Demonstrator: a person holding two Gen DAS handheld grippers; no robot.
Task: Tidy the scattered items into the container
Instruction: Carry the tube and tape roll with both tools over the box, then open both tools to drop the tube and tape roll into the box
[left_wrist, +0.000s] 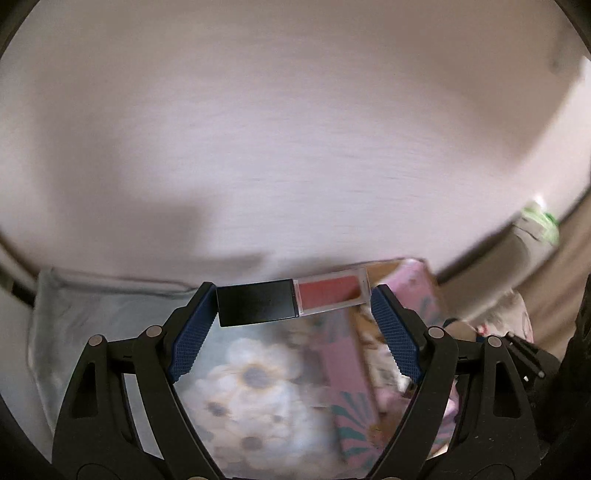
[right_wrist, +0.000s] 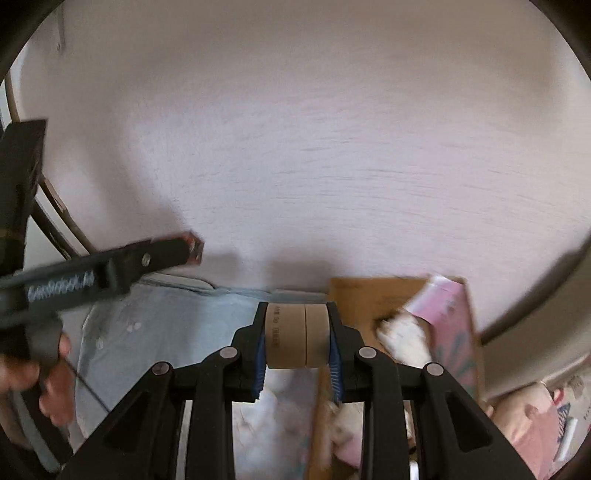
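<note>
My left gripper (left_wrist: 293, 300) is shut on a lip gloss tube (left_wrist: 325, 291) with a black cap and a clear red body, held lengthwise between the blue pads. My right gripper (right_wrist: 297, 308) is shut on a brown tape roll (right_wrist: 297, 334), its flat sides against the pads. Both hang above the table. Below and right of the tape lies an open cardboard box (right_wrist: 365, 295) with a pink patterned carton (right_wrist: 450, 310) and something white and fluffy (right_wrist: 406, 339) in it. The left gripper (right_wrist: 184, 249) shows side-on at the left of the right wrist view, with a person's hand (right_wrist: 22, 373) on its handle.
A pale wood-grain table top (left_wrist: 295, 147) fills the upper part of both views. A light blue cloth with a flower print (left_wrist: 110, 325) lies under the grippers at the near edge. A green and white packet (left_wrist: 539, 221) sits at the far right.
</note>
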